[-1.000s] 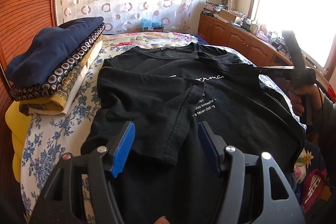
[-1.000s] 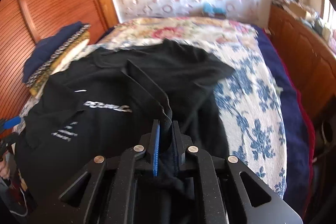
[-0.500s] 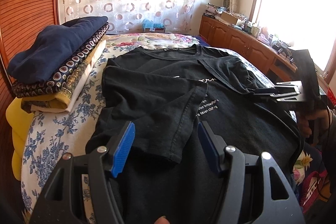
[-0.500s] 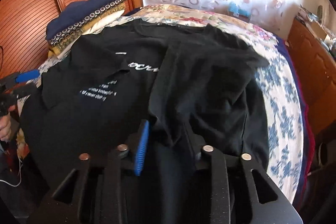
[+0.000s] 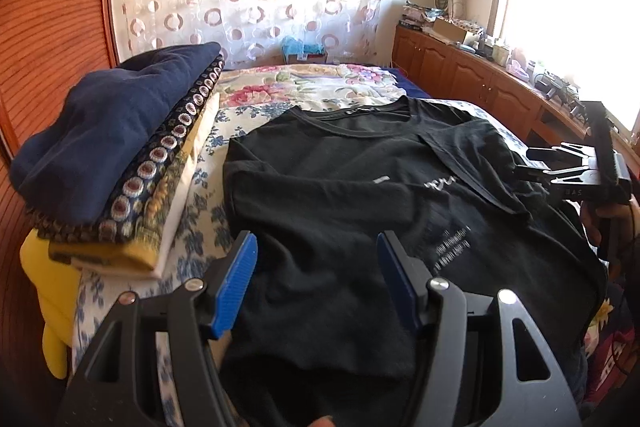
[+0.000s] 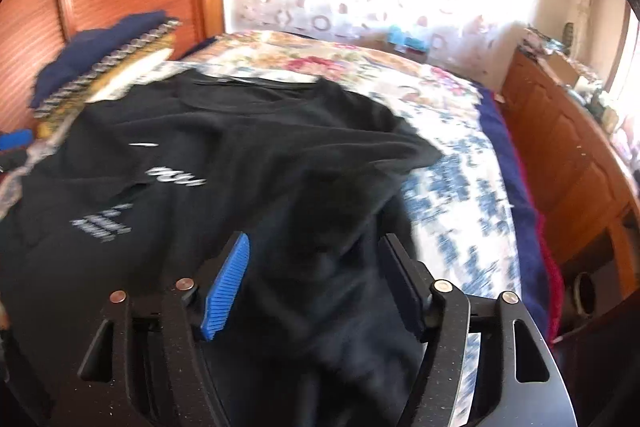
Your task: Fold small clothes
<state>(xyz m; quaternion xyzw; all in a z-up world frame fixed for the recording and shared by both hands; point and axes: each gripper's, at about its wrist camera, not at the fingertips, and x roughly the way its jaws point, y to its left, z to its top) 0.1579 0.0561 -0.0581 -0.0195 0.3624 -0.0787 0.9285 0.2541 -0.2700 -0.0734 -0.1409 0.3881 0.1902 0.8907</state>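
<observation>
In the left wrist view, the black cotton T-shirt with white lettering (image 5: 360, 211) lies face up on the floral blue-and-white bedspread (image 5: 192, 219), with its near sleeve folded in across the chest. The left gripper (image 5: 316, 279) hovers over that folded sleeve with its blue-padded jaws spread and nothing pinched. A stack of folded clothes topped by a navy garment (image 5: 116, 155) sits just beside the shirt. Across the shirt, the right gripper (image 5: 556, 167) shows side-on over the far sleeve.

In the right wrist view, which is motion-blurred, the right gripper (image 6: 316, 279) has just been opening: a second ago it pinched the other sleeve; now its jaws stand apart and the black fabric (image 6: 332, 195) lies loose beneath them. My judgement: both sleeves are now folded in, so the body fold comes next.
</observation>
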